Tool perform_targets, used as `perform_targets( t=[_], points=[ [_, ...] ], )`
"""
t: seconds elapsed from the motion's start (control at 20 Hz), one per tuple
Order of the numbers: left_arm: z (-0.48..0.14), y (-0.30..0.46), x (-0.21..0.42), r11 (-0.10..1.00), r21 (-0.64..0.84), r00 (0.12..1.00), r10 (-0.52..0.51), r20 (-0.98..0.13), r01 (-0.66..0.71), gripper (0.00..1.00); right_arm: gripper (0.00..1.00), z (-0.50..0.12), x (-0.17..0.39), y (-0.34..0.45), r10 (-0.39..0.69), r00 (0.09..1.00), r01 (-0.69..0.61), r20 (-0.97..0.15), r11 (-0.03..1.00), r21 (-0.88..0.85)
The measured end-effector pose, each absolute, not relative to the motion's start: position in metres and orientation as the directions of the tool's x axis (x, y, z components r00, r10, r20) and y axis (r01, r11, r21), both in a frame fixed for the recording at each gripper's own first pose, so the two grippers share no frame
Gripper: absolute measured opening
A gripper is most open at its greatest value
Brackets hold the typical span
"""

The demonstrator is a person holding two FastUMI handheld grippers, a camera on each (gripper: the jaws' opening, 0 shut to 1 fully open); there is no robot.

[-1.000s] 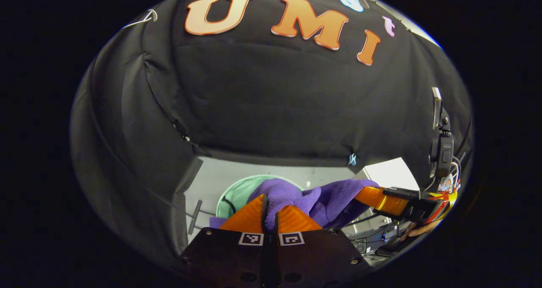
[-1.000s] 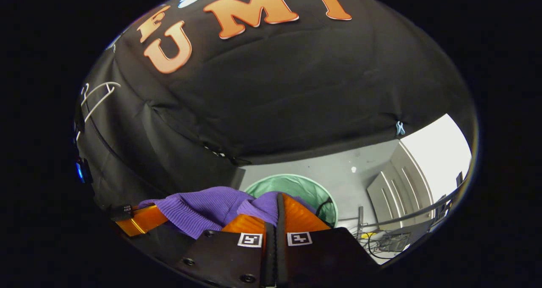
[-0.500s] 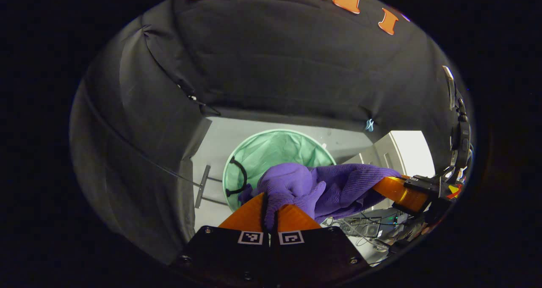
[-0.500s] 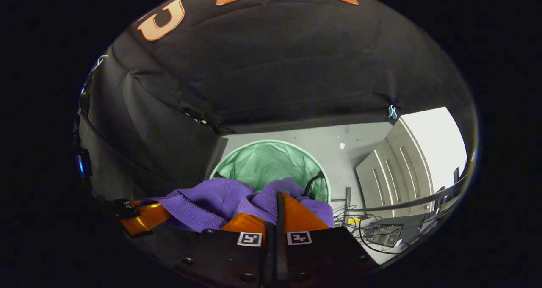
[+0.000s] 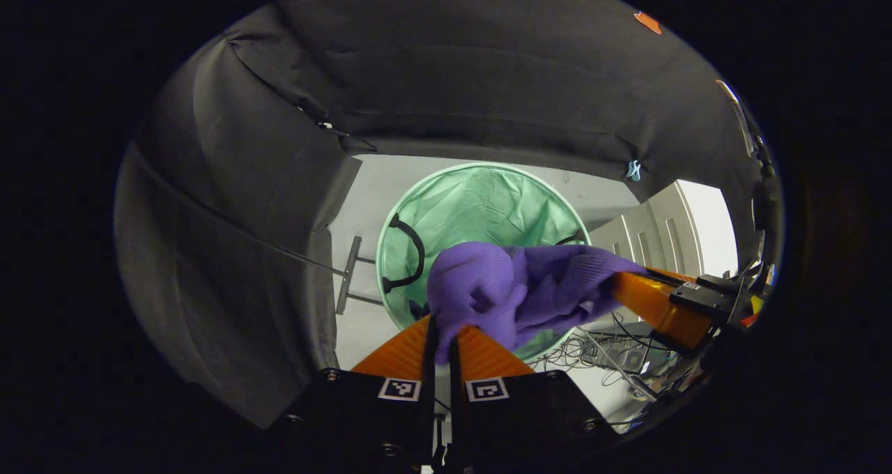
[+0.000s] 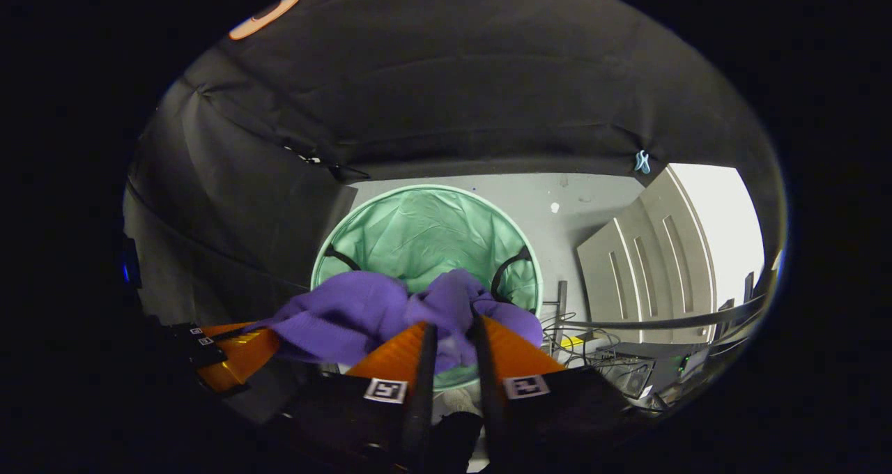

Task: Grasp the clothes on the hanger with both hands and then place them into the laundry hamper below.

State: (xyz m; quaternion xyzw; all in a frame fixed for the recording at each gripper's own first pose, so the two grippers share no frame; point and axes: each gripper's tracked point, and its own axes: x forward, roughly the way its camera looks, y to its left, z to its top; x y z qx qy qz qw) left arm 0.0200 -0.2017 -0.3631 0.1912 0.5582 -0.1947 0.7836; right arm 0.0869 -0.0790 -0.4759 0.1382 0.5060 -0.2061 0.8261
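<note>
The purple knit garment (image 5: 509,289) hangs bunched between both grippers, right over the mouth of the round green mesh laundry hamper (image 5: 481,205) on the grey floor. My left gripper (image 5: 440,324) is shut on one end of the garment, with only a thin slit between its orange fingers. In the right gripper view, my right gripper (image 6: 451,324) has its fingers parted, and the garment (image 6: 362,314) lies loosely over their tips above the hamper (image 6: 425,230). The left gripper view shows the right gripper (image 5: 651,303) at the garment's far end. The right gripper view shows the left gripper (image 6: 233,348) at lower left.
Black cloth walls close in behind and to the left of the hamper. A white panelled cabinet (image 6: 634,265) stands to the right, with cables and small devices (image 6: 627,373) on the floor before it. A short metal bar (image 5: 346,275) lies left of the hamper.
Both grippers tipped downward and carried the garment over the hamper, which now sits larger and central. The right gripper's fingers have spread apart; the left stays closed on the cloth.
</note>
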Motion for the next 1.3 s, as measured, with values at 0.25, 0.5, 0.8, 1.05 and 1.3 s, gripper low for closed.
perform_targets(
  t=[0.25, 0.5, 0.8, 1.05, 1.3],
  points=[
    [-0.348, -0.208, 0.025, 0.874, 0.053, 0.327, -0.124, -0.937, 0.483, 0.66, 0.74, -0.456, 0.087, -0.083, -0.207, 0.437, 0.467, -0.875, 0.884, 0.023],
    [-0.336, -0.197, 0.019, 0.874, 0.104, 0.370, -0.091, -0.924, 0.475, 0.96, 0.99, -0.439, 0.074, -0.086, -0.234, 0.463, 0.481, -0.855, 0.876, 0.020],
    [-0.303, -0.192, 0.002, 0.892, 0.093, 0.416, -0.112, -0.902, 0.442, 0.98, 0.99, -0.392, 0.056, -0.095, -0.282, 0.528, 0.480, -0.801, 0.877, 0.008],
    [-0.254, -0.196, -0.009, 0.891, 0.055, 0.471, -0.185, -0.862, 0.450, 0.98, 0.99, -0.344, 0.036, -0.103, -0.314, 0.587, 0.484, -0.746, 0.875, 0.012],
    [-0.194, -0.198, -0.009, 0.890, 0.050, 0.551, -0.235, -0.801, 0.452, 0.98, 0.99, -0.287, 0.024, -0.109, -0.352, 0.651, 0.478, -0.673, 0.878, 0.003]
  ],
)
